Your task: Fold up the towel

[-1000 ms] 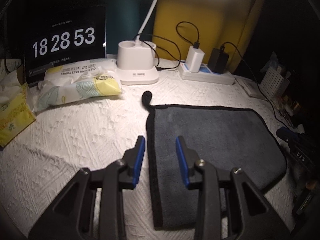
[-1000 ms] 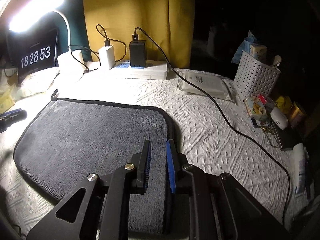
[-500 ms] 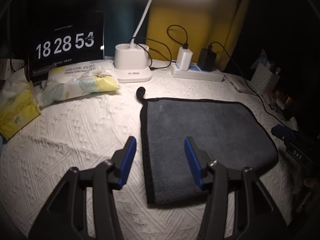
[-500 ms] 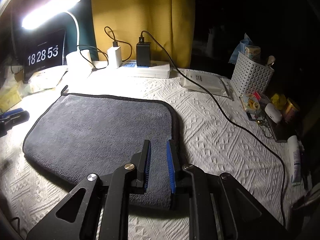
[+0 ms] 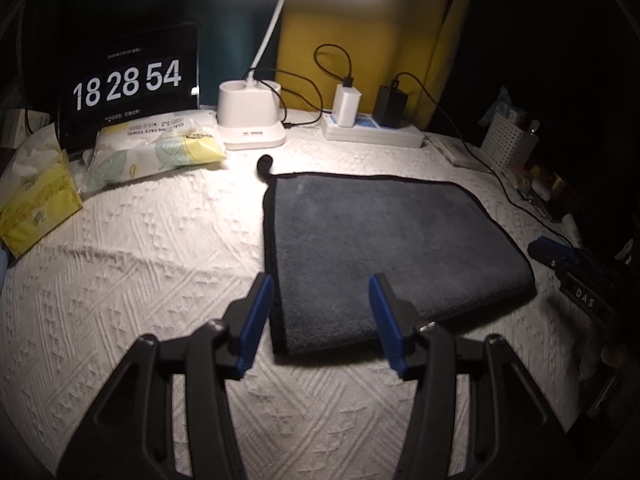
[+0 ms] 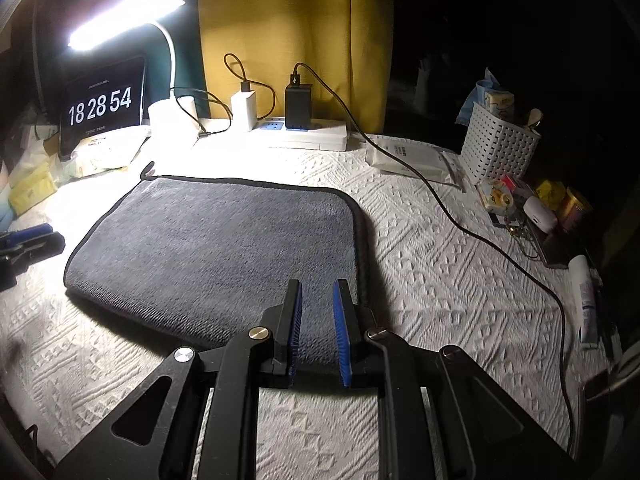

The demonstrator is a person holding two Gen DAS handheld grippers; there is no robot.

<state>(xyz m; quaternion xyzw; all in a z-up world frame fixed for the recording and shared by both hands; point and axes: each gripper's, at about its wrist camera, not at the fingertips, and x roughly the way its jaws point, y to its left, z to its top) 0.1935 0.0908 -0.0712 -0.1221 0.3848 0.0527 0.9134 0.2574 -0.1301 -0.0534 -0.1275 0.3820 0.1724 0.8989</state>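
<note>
1. One grey towel [image 5: 384, 248] with black piping lies flat on the white textured bedspread [image 5: 140, 264], folded double, its fold along the near edge and its bound edges toward the far edge of the surface.
2. One small black hanging loop [image 5: 264, 164] sticks out at the towel's far left corner.
3. Two grippers are in view. The left gripper [image 5: 322, 318] hovers over the towel's near left corner with its blue-padded fingers [image 5: 256, 320] spread wide and grasping nothing.
4. The right gripper [image 6: 317, 330] hovers over the towel's near right corner, its fingers apart by a narrower gap, nothing between them; whether the tips touch the cloth cannot be told.
5. One desk lamp [image 5: 250, 120] with a white base stands at the far edge, lit.
6. One tablet clock [image 5: 128, 84] at the far left corner reads 18 28 54.
7. One power strip [image 6: 304, 134] sits along the far edge, carrying two chargers, one white [image 6: 244, 110] and one black [image 6: 298, 106].
8. One black cable [image 6: 460, 224] runs from the black charger across the bedspread toward the right edge, well apart from the towel.
9. Two tissue packs show near the left edge: one white and yellow [image 5: 156, 152], one yellow [image 5: 38, 208].
10. One white perforated basket [image 6: 500, 148] stands at the far right corner, with small clutter just beside it, too dim to name.
</note>
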